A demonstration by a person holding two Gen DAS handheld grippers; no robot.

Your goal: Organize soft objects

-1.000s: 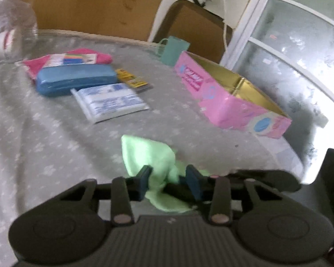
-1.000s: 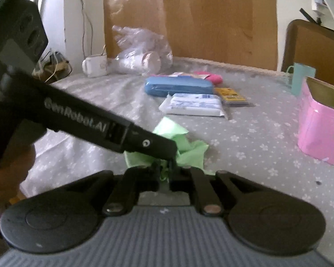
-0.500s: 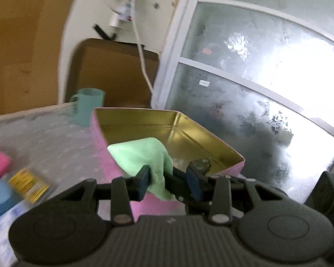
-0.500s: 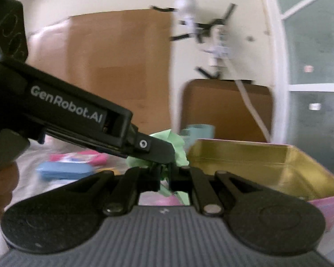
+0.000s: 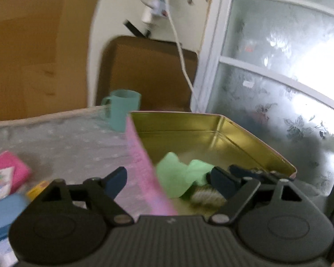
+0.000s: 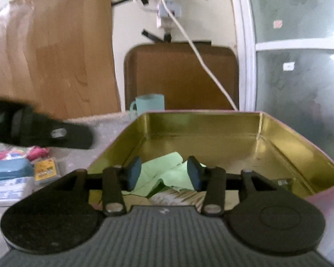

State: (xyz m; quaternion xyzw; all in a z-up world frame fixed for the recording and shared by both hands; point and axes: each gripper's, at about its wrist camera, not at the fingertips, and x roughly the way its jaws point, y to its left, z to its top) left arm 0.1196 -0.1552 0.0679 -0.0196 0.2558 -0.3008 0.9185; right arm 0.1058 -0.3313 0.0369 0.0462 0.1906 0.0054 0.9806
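Observation:
The light green cloth (image 5: 178,178) (image 6: 164,174) lies crumpled on the gold floor of the pink tin box (image 5: 256,133) (image 6: 211,122), near its front wall. My left gripper (image 5: 169,179) straddles the box's pink left wall, its jaws opening wide, and no pad touches the cloth. My right gripper (image 6: 164,173) hovers over the box's near end with its jaws opening. The cloth lies below and beyond its pads, free of them. One of the left gripper's fingers (image 6: 62,134) shows at the left in the right wrist view.
A teal mug (image 5: 124,109) (image 6: 149,104) stands behind the box. Left of the box on the grey tablecloth lie a blue case (image 6: 9,170), a yellow packet (image 6: 45,169), a white tissue pack (image 6: 6,189) and a pink cloth pack (image 5: 9,173). A brown chair back and a window stand behind.
Both grippers held the green cloth at the table, carried it right and up over the pink box, then opened. The cloth now lies inside the box.

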